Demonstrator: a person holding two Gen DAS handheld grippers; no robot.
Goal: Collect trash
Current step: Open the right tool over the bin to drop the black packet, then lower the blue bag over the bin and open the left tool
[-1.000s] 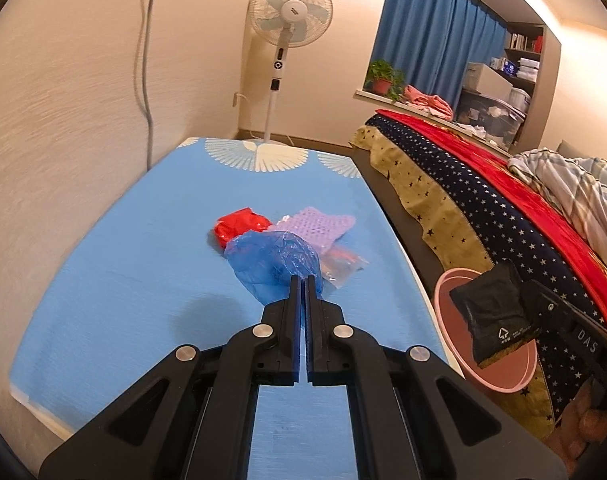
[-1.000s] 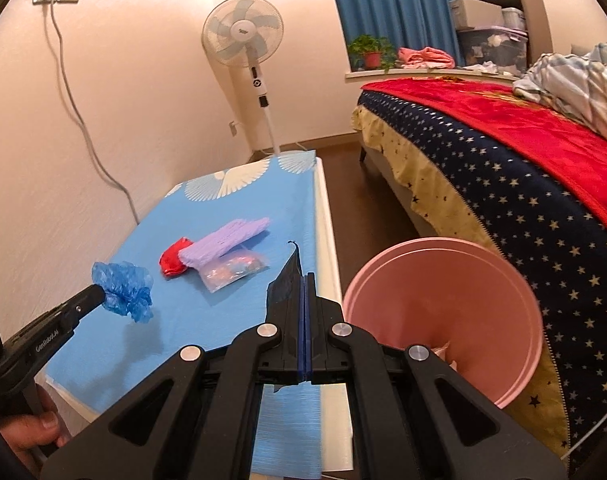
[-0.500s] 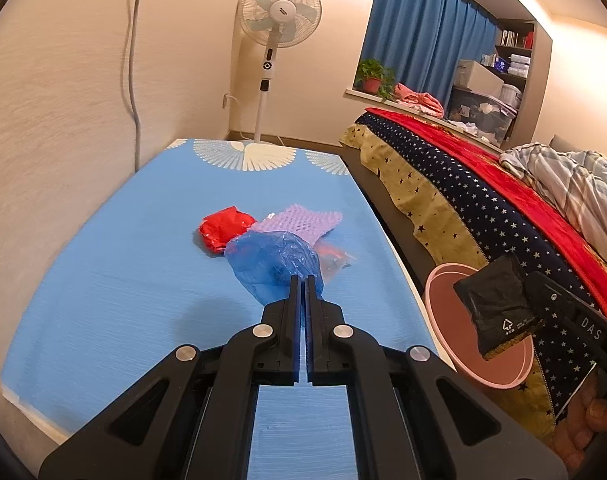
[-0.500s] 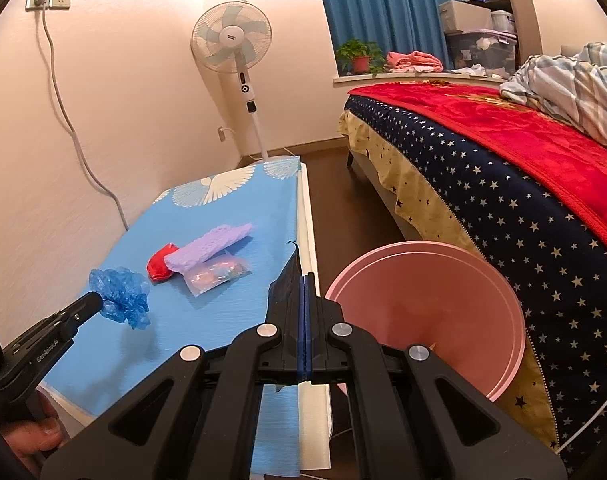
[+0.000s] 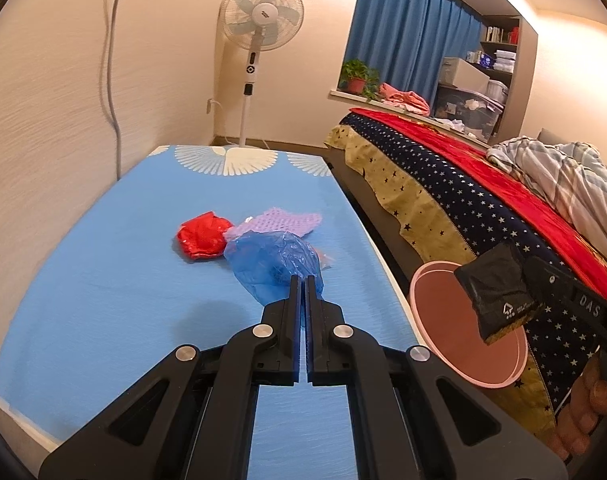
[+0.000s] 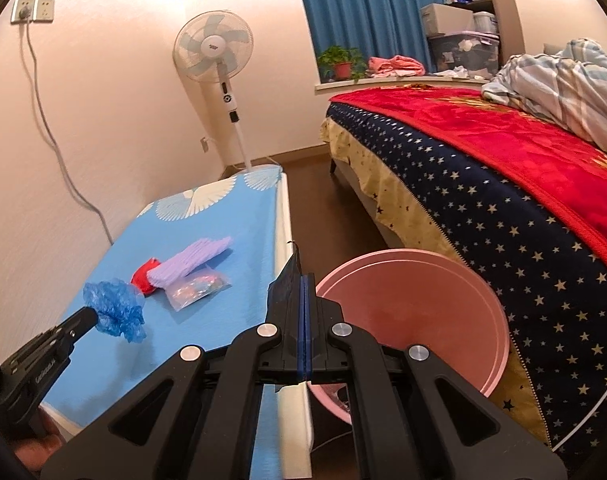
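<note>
My left gripper (image 5: 302, 278) is shut on a crumpled blue plastic bag (image 5: 275, 262), held just above the blue tabletop; the right wrist view shows the same bag (image 6: 115, 310) at that gripper's tip (image 6: 89, 314). My right gripper (image 6: 306, 278) is shut on a black plastic wrapper (image 6: 285, 284), and in the left wrist view the wrapper (image 5: 497, 290) hangs over the pink bin (image 5: 443, 320). The bin's (image 6: 415, 312) open mouth sits just right of my right gripper. A red wrapper (image 5: 201, 234), a purple foam net (image 5: 281, 222) and a clear packet (image 6: 195, 288) lie on the table.
The low table (image 5: 103, 280) with a blue cloth runs along the left wall. A bed (image 6: 503, 184) with a starry cover and red blanket stands right of the bin. A standing fan (image 5: 259, 40) is beyond the table's far end. Dark floor (image 6: 315, 200) separates table and bed.
Both views have drifted slightly, the right one toward the bin. Both grippers stay shut on their items, and the trash on the table has not moved.
</note>
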